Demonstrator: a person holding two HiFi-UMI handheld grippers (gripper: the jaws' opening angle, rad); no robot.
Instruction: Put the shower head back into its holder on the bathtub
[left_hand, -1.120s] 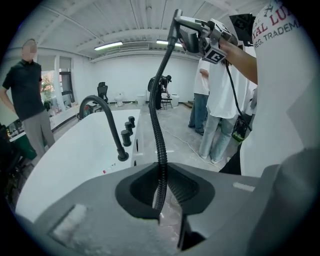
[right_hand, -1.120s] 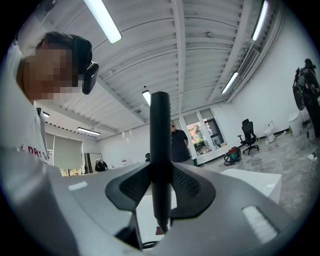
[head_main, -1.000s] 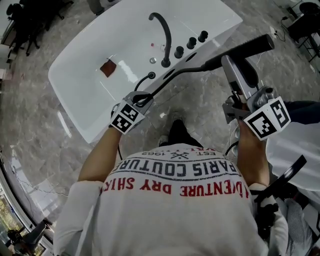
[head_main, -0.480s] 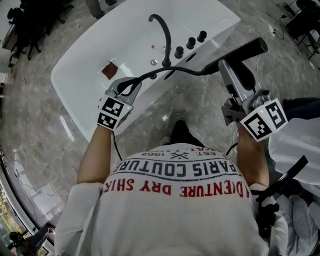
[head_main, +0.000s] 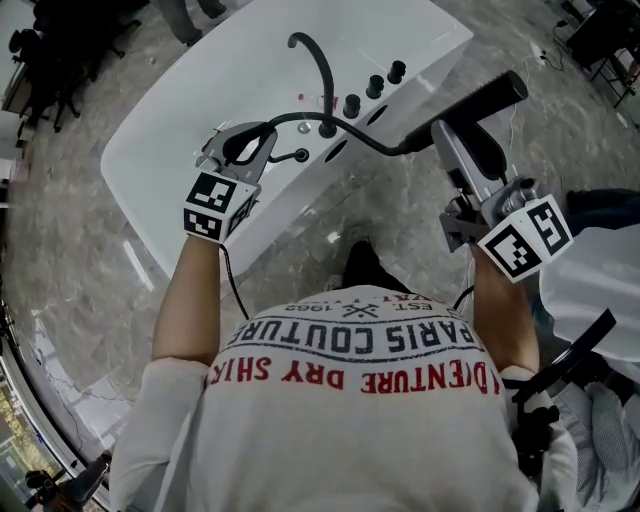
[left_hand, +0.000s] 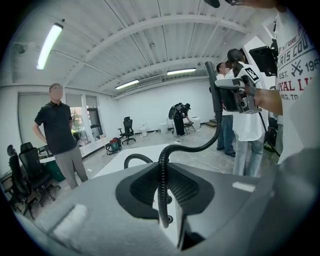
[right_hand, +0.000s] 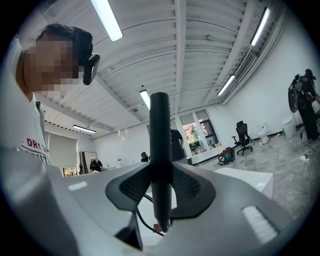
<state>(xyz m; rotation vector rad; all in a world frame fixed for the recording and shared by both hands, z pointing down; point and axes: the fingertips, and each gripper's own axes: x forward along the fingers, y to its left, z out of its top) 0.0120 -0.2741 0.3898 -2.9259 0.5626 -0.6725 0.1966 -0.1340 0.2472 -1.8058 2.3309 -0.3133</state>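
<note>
The black shower head (head_main: 482, 104) is a long bar, and my right gripper (head_main: 447, 133) is shut on its handle, holding it beside the white bathtub (head_main: 150, 150). It stands upright between the pads in the right gripper view (right_hand: 160, 145). Its black ribbed hose (head_main: 345, 130) arcs left to my left gripper (head_main: 243, 143), which is shut on it above the tub's near rim. In the left gripper view the hose (left_hand: 200, 147) runs up out of the jaws toward the right gripper. A small black fitting (head_main: 300, 155) sits on the rim close by.
A black curved faucet (head_main: 318, 65) and three black knobs (head_main: 374, 87) stand on the tub's deck. A brown square (left_hand: 0, 0) is not seen here. A person in dark clothes (left_hand: 59, 137) stands past the tub, others (left_hand: 235, 110) at the right, and office chairs (left_hand: 22, 172) at the left.
My left gripper has lifted the hose up and over the tub's near rim, away from the floor side. The right gripper and shower head have stayed put.
</note>
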